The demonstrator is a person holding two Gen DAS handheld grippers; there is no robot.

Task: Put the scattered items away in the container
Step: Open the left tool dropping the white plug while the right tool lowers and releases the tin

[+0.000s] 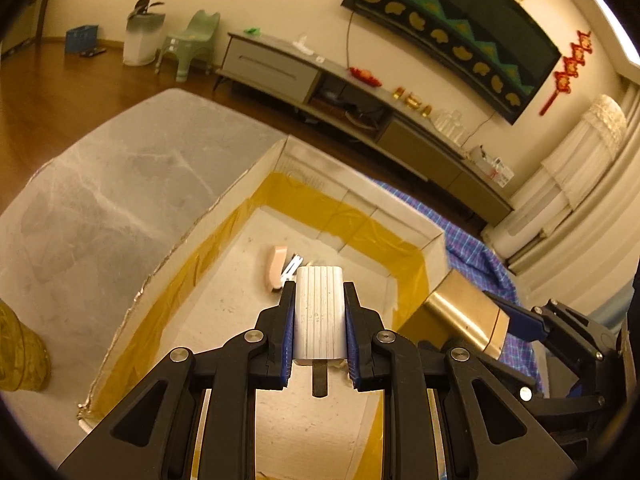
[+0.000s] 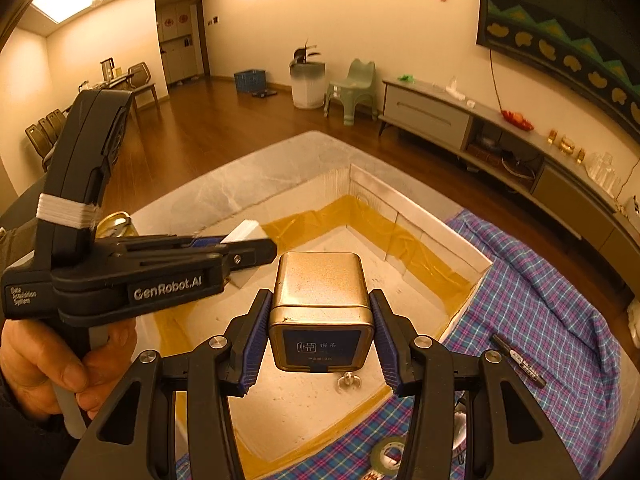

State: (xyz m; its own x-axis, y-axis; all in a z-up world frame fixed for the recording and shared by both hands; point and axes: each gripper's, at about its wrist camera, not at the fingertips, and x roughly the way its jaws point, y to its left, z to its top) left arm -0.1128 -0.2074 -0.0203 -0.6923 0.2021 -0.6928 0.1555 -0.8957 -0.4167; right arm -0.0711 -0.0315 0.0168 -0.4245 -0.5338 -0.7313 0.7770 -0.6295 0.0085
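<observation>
The left gripper (image 1: 319,316) has its jaws pinching a white ribbed block (image 1: 319,312), holding it above the inside of the open white box (image 1: 224,208), whose inner walls are banded with yellow tape. On the box floor, just past the block, lie a pale pink item (image 1: 276,266) and a small white clip-like piece (image 1: 291,268) beside it. The right gripper (image 2: 320,332) has its jaws clamped on the two sides of a gold square tin (image 2: 320,300) with a dark blue label, held over the near part of the same box. The box rests on a grey marbled surface (image 1: 100,188), with a blue checked cloth (image 2: 532,300) spread to its right. On that cloth lie a black marker pen (image 2: 518,360) and a roll of tape (image 2: 386,458). A hand (image 2: 60,364) grips the handle of the left gripper.
</observation>
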